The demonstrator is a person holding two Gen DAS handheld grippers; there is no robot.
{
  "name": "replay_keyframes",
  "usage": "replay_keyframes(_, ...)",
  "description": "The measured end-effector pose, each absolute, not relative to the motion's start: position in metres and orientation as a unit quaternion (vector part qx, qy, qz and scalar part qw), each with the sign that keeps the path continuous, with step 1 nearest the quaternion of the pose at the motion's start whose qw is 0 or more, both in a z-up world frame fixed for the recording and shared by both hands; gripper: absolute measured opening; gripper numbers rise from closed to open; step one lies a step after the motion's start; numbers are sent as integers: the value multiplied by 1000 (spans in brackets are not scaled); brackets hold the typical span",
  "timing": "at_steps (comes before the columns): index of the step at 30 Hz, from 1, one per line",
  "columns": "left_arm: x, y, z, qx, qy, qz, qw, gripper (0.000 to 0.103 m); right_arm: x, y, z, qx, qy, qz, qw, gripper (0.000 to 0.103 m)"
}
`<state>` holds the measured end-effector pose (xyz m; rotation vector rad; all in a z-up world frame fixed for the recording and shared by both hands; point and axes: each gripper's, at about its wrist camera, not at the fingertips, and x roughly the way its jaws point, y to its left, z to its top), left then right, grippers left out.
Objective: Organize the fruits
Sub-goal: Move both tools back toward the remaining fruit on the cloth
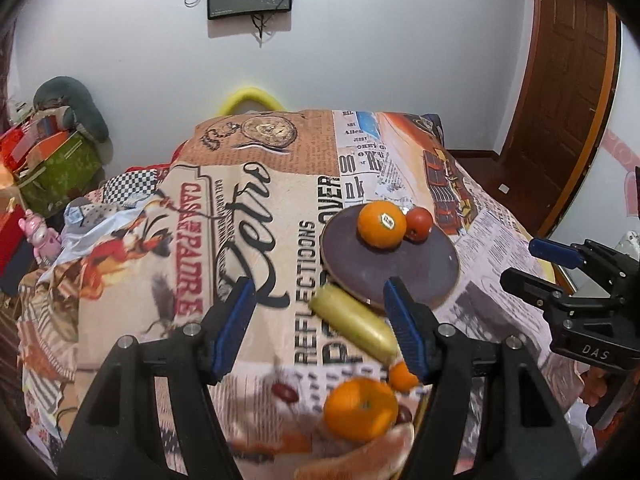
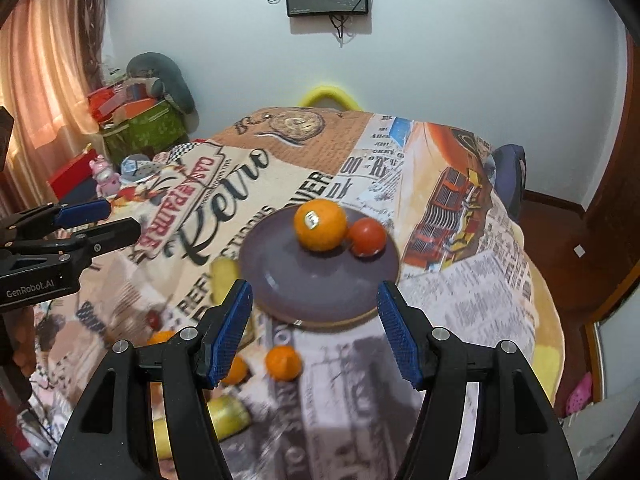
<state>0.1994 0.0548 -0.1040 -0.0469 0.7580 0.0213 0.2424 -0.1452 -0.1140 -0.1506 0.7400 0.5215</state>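
Observation:
A dark purple plate [image 1: 400, 276] [image 2: 288, 280] lies on the printed cloth and holds a stickered orange [image 1: 379, 224] [image 2: 320, 224] and a red tomato [image 1: 419, 223] [image 2: 367, 236]. My left gripper [image 1: 320, 324] is open and empty above a yellow-green fruit [image 1: 352, 324], an orange [image 1: 360, 408] and a small mandarin [image 1: 402, 376]. My right gripper [image 2: 314, 332] is open and empty just in front of the plate, above a small mandarin [image 2: 283, 362]. More oranges [image 2: 236, 370] and yellow fruits [image 2: 228, 416] lie to its left.
The table is covered by a printed cloth [image 1: 248, 216]. Boxes and a pink toy [image 1: 40, 234] stand at the left. A yellow chair back [image 2: 328, 96] rises behind the table. A wooden door [image 1: 568, 92] is at the right. Dark grapes [image 1: 284, 392] lie near the fruits.

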Motion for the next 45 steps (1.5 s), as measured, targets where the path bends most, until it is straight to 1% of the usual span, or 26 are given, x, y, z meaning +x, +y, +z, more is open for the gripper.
replay_keyframes(2,187,56,-103,-25,370,11,929,67,230,-145,-114,-71,357,254,896,69)
replay_keyframes(10,139,55,-113,-30,381,6,924,76,192,-140,-125,-73,372,261,888,75)
replay_keyframes(11,134,55,-117,-30,385,5,922,78,189,-139,-127,-71,376,263,886,75)
replay_keyframes(17,112,50,-141,-17,408,2,913,79,172,-129,-146,-69,403,277,870,75)
replay_keyframes(23,97,61,-165,-22,428,16,903,79,153,-106,-163,-80,423,300,852,75)
replay_keyframes(30,84,87,-175,-54,438,32,897,79,142,-78,-185,-107,443,321,830,75)
replay_keyframes(35,88,86,-182,-60,453,27,889,79,147,-76,-204,-124,465,306,821,76)
replay_keyframes(37,91,81,-186,-59,459,22,886,80,151,-83,-206,-109,473,315,816,75)
replay_keyframes(42,100,56,-193,-30,472,5,881,88,155,-103,-203,-99,473,306,820,75)
replay_keyframes(45,104,41,-197,-5,475,-4,880,90,160,-122,-200,-91,472,292,827,75)
